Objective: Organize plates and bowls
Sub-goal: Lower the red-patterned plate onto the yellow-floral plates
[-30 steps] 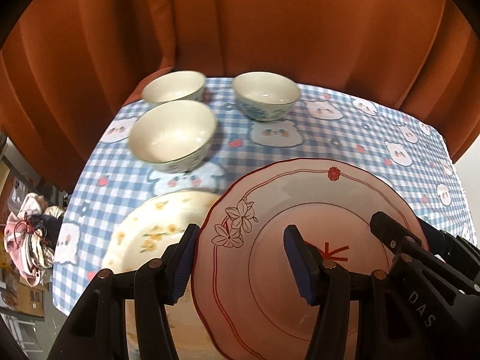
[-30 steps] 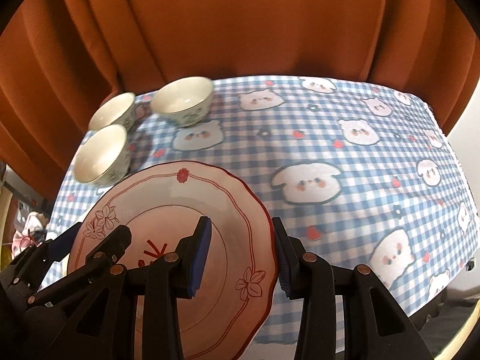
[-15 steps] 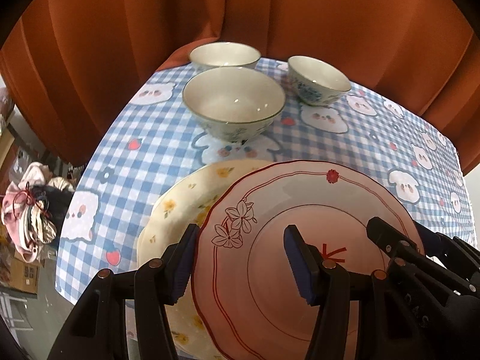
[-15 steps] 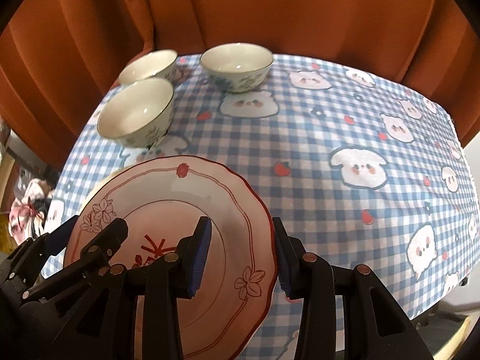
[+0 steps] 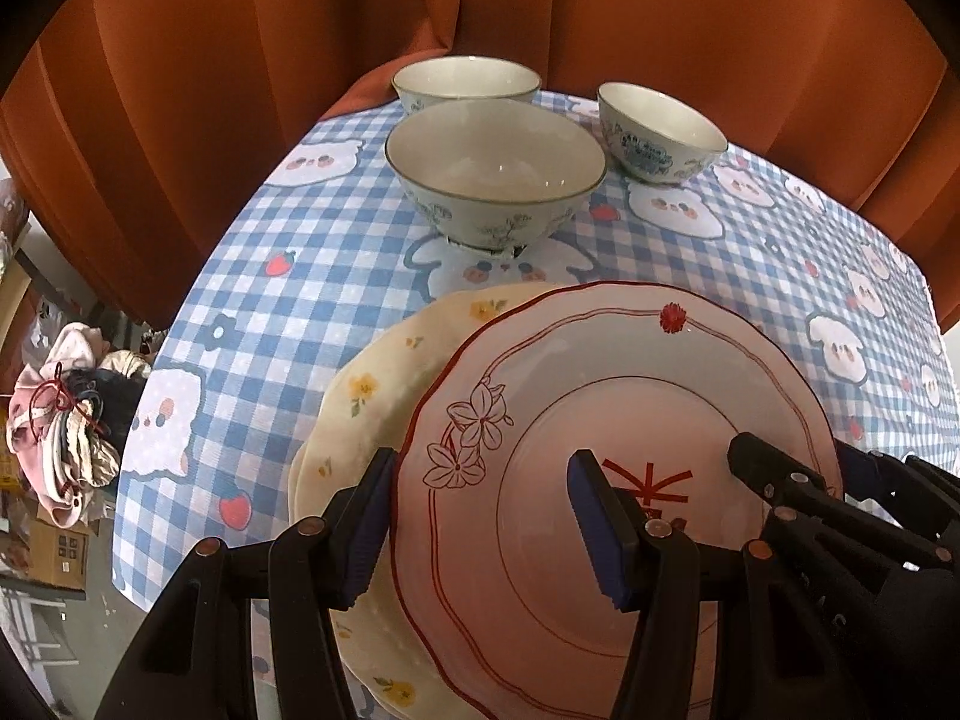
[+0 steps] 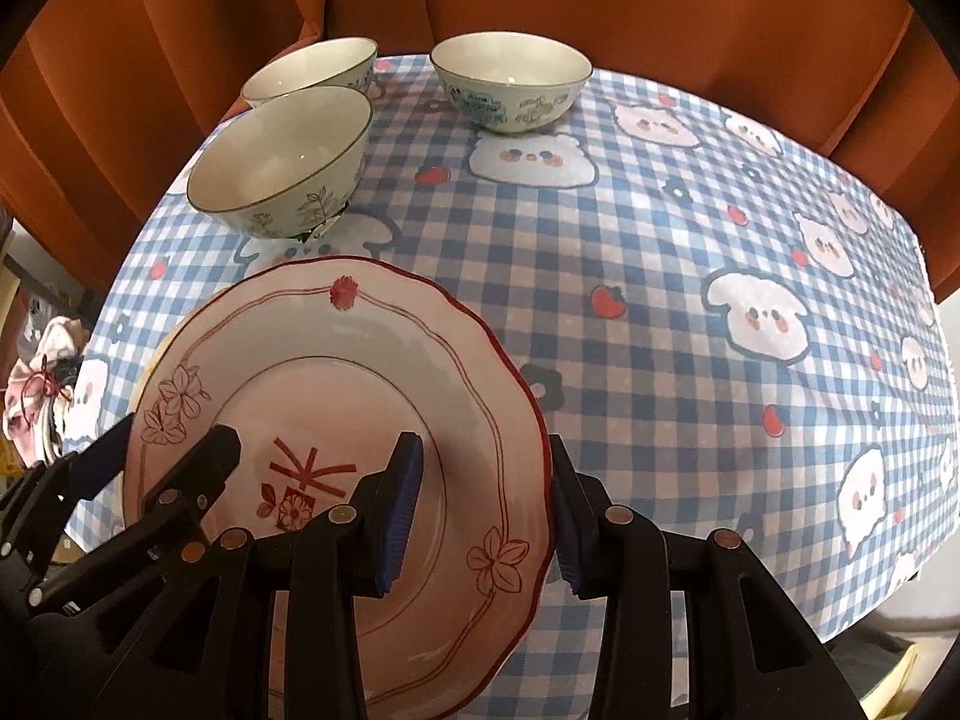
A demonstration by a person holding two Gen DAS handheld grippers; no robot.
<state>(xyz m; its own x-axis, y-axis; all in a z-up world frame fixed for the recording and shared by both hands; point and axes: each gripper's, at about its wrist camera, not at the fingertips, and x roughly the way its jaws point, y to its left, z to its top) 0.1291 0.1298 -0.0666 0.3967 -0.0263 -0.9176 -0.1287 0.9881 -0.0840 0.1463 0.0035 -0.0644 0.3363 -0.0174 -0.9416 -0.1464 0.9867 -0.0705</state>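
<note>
The pink plate with the red scalloped rim is held by both claws: the left claw straddles its rim at 9 o'clock and the right claw straddles the rim at 3 o'clock, each seemingly clamped on the edge (actual pad contact is hard to confirm). It sits over the cream floral plate, offset toward 3 o'clock; whether it already touches I cannot tell. To stack well, I would keep the pink plate level, shift it toward 9 o'clock until the rims line up, lower it gently, then release both sides together. Three bowls wait at 12 o'clock on the checked counter.
</note>
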